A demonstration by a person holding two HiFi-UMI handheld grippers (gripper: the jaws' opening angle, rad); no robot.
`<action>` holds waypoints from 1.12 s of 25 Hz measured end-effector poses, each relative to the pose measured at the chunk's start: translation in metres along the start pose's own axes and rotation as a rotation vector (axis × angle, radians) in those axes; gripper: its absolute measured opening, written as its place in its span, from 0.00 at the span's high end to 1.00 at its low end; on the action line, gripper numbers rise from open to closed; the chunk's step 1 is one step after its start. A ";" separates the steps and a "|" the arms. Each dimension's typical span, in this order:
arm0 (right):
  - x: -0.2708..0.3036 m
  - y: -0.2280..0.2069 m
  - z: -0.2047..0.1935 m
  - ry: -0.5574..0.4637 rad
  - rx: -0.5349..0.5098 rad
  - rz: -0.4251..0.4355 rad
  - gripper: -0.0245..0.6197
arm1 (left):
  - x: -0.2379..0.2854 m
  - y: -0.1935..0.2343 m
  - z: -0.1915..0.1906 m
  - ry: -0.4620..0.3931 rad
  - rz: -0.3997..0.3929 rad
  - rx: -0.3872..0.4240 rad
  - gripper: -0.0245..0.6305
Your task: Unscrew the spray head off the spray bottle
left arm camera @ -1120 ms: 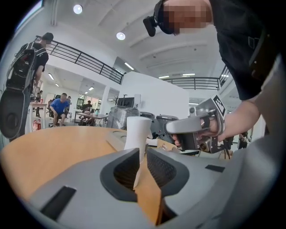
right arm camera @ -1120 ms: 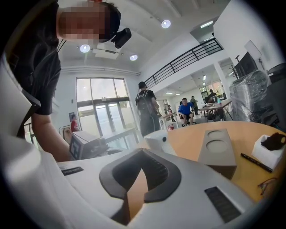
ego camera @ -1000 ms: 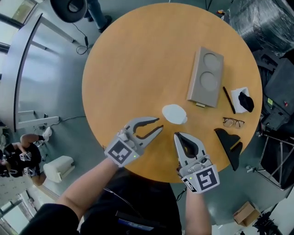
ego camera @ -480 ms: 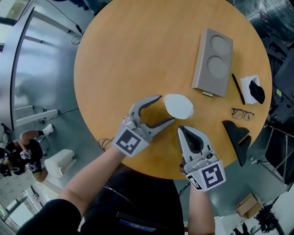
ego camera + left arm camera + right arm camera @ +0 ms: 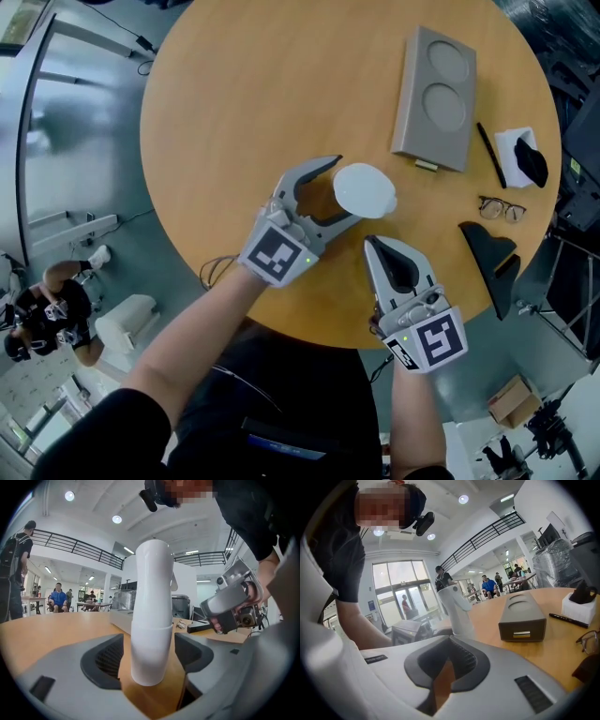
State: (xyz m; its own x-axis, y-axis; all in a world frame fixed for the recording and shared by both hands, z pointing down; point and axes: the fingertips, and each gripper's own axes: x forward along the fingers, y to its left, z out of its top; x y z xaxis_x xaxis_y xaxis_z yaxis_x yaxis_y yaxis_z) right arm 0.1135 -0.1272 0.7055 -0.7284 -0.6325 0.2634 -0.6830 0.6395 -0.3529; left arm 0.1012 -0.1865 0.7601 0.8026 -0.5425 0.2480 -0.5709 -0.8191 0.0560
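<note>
Your left hand-held gripper had just been opening around the bottle, apparently not touching, to brace it; your right was clenched, empty.

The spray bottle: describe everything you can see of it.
The spray bottle is smooth white plastic by its look: a tall rounded body, a seam low down, a nozzle near the top. It stands upright on the wooden table between the jaws of the left gripper, which have just been opening; neither pad touches it.
</note>
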 end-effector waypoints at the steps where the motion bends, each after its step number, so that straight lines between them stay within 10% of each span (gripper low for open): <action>1: -0.001 0.000 -0.002 0.002 0.002 0.000 0.97 | 0.002 -0.001 -0.001 0.005 -0.004 0.011 0.41; 28: -0.037 0.015 0.023 -0.013 -0.008 0.001 0.97 | -0.010 -0.035 0.050 0.037 -0.102 0.077 0.50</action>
State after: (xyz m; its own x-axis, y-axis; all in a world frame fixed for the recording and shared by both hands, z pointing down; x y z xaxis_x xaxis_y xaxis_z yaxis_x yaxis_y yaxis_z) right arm 0.1314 -0.1039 0.6699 -0.7285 -0.6374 0.2511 -0.6825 0.6436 -0.3464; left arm 0.1220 -0.1618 0.7069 0.8479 -0.4499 0.2806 -0.4710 -0.8821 0.0090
